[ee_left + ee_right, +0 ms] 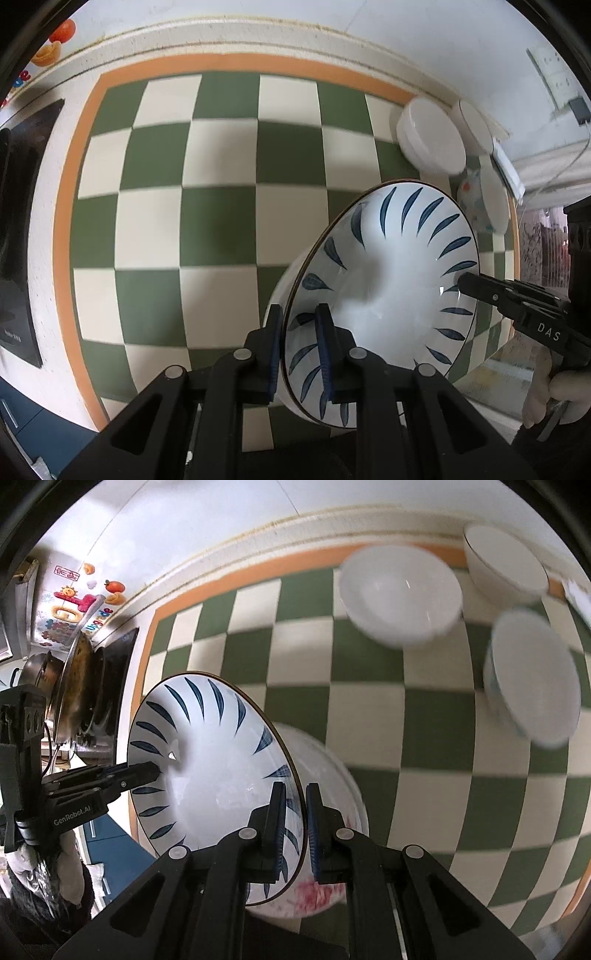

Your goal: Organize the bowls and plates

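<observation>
A white bowl with blue leaf marks is held tilted above the green-and-cream checked mat. My left gripper is shut on its near rim, one finger inside and one outside. My right gripper is shut on the opposite rim of the same bowl. Each gripper shows in the other's view, the right one and the left one. Under the bowl in the right wrist view lies a white dish with red marks.
Three white bowls stand at the mat's far right: one, a gold-rimmed one and a blue-patterned one. A black cooktop with a pan lies to the left. A wall runs along the back.
</observation>
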A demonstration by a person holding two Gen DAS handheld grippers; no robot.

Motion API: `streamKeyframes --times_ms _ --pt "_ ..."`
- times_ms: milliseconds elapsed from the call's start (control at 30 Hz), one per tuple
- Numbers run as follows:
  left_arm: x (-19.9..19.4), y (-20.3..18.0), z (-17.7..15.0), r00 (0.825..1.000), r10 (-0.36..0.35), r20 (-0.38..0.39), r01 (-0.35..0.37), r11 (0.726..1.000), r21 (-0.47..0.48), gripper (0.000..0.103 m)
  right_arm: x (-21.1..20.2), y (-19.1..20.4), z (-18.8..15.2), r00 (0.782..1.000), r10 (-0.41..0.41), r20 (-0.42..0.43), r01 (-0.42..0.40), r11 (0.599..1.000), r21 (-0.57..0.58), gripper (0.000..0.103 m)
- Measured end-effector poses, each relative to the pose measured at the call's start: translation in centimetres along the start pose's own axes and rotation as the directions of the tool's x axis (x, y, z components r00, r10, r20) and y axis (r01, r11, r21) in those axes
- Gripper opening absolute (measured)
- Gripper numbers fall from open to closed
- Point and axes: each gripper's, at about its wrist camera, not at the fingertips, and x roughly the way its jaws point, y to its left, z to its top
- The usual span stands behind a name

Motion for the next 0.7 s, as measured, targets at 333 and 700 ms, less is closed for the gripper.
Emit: streamKeyframes --times_ms 333,700 --pt "2.0 -0.4 -2.3 0.999 0.013 -0.035 -0.013 1.000 0.001 0.016 1.9 -2.0 -4.1 0.999 0.016 -0.033 -0.015 0.999 0.043 0.013" --pt "3.8 -0.5 -2.3 0.999 0.031 -0.043 -0.031 0.999 -0.005 0.018 3.4 -2.4 -3.4 0.999 -0.006 -0.039 0.008 0.999 0.042 0.013"
